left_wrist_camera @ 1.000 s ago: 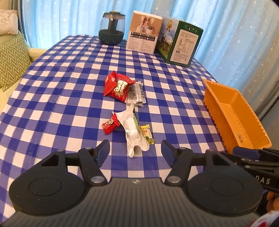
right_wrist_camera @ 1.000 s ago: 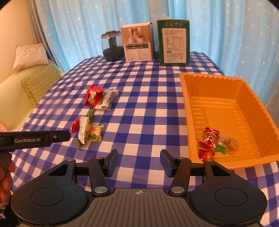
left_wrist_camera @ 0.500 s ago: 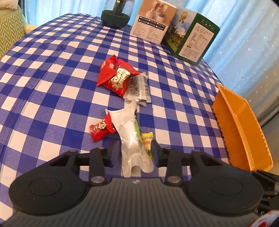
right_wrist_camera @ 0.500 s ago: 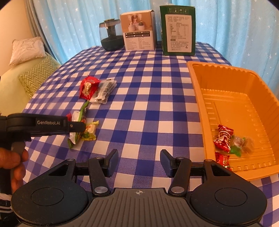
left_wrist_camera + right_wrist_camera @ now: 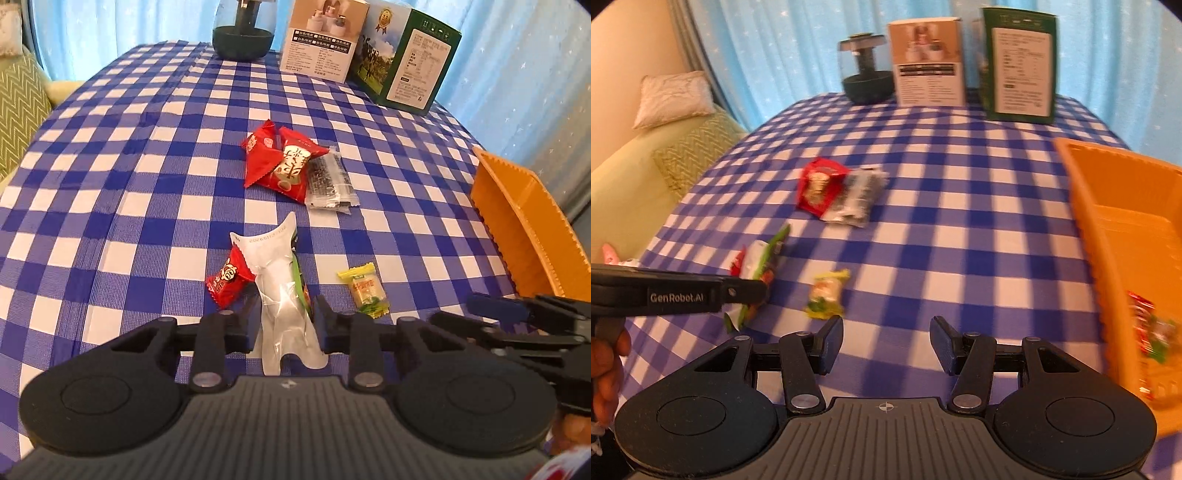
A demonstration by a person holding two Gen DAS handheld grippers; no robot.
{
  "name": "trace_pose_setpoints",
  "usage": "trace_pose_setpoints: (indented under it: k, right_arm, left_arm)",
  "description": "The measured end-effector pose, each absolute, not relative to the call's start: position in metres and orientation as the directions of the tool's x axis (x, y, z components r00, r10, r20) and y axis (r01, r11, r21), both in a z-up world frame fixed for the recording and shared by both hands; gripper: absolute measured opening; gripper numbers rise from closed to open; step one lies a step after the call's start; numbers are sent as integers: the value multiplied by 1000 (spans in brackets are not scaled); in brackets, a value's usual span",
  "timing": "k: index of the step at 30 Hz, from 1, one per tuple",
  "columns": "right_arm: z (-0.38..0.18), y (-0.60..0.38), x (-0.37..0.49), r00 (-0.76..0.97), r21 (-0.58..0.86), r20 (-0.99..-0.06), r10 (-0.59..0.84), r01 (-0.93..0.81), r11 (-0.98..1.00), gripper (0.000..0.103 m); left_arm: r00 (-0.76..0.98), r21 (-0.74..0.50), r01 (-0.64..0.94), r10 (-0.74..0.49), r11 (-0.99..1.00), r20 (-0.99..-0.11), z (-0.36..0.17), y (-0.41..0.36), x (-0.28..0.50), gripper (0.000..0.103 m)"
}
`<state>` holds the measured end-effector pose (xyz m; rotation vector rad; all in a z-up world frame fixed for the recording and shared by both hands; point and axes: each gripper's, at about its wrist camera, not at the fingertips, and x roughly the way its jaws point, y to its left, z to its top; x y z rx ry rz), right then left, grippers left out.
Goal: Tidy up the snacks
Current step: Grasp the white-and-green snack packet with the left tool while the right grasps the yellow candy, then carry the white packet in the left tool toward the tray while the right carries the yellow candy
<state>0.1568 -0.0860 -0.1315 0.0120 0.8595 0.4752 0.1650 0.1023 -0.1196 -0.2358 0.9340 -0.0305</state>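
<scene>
The left gripper (image 5: 284,314) has just been closing and now pinches the near end of the white snack packet (image 5: 280,291), which lies on the checked worktop (image 5: 147,177) beside a small red candy (image 5: 229,277). The right gripper (image 5: 882,343) is spread and holds nothing; the yellow-green candy (image 5: 827,291) lies just ahead of it. The orange tray (image 5: 1126,229) at the right already holds a few candies. The risk, I think, is the thin slippery film: it can slide out when lifted, because only its end is held. The packet can also drag the red candy along.
</scene>
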Motion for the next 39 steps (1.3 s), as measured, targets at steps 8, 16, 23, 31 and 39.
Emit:
trace_pose_setpoints:
  k: [8,16,23,31,39]
  right_arm:
    - [-144,-50,173,537,190,-711,454,-475,859,42]
    - [-154,-32,180,534,120,-724,437,-526,842,30]
    - [-150,-47,176,551,100,-733,398,-492,865,26]
    - [-145,-77,165,567,107,-744,354,-422,900,26]
    - [-136,-105,144,582,129,-742,331,-361,924,26]
  left_arm:
    - [596,-208,-41,-143,977,-790,-119,112,162,29]
    - [597,-208,-21,-155,978,-787,-122,113,160,29]
    - [621,-175,-43,-111,984,-776,-124,103,161,30]
    - [622,-146,-56,-80,988,-779,-131,92,166,26]
    - [626,-139,-25,-93,990,-774,-122,73,144,26]
